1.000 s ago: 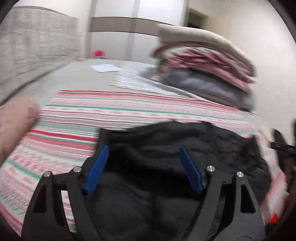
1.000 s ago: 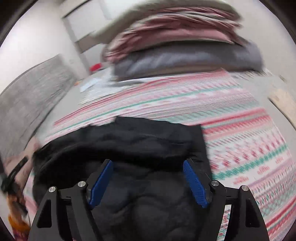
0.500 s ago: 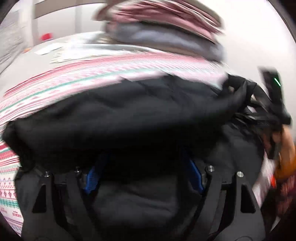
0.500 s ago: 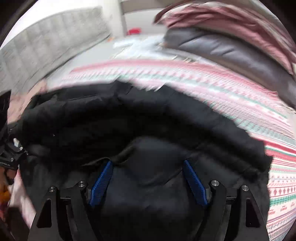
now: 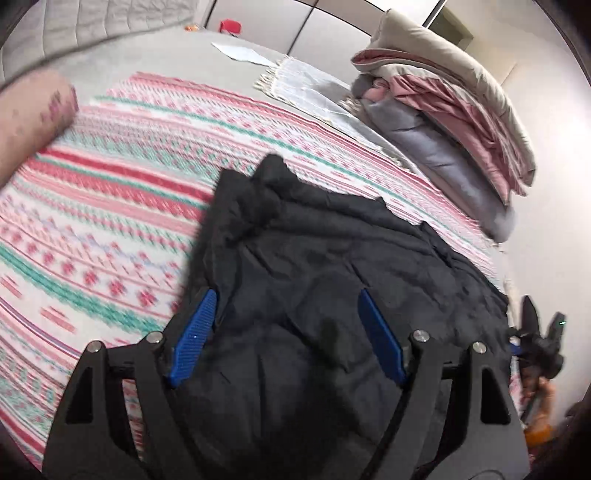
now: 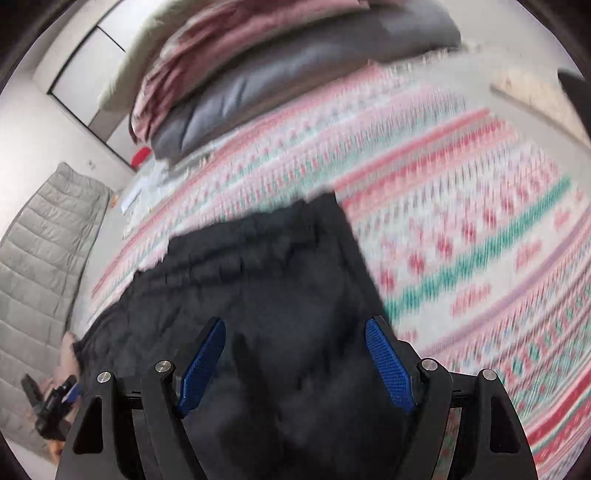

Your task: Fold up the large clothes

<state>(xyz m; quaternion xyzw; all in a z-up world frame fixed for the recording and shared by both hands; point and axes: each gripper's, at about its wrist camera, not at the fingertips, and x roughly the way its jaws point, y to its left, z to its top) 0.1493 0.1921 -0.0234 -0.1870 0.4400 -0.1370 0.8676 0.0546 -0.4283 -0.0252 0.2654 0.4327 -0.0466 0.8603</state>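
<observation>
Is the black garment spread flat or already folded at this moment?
Cannot tell for certain. The black garment lies bunched and wrinkled on the patterned blanket, its far corner rumpled; layers underneath are hidden.

I can count one black garment (image 5: pixel 332 288), lying on one patterned blanket (image 5: pixel 110 221) with red, pink and green stripes. I hold two grippers: my left one (image 5: pixel 286 338) and my right one (image 6: pixel 295 363). Each has two blue finger pads (image 5: pixel 192 339), four pads in all, set wide apart. At the far side is one stack of folded bedding (image 5: pixel 454 122); I can make out three layers in it: one beige, one pink, one grey. There is one pale fringed cloth (image 5: pixel 303 88) beside the stack, one sheet of paper (image 5: pixel 242 53) farther off, one small red object (image 5: pixel 229 26), and one pink pillow (image 5: pixel 29 114) at the left edge.
</observation>
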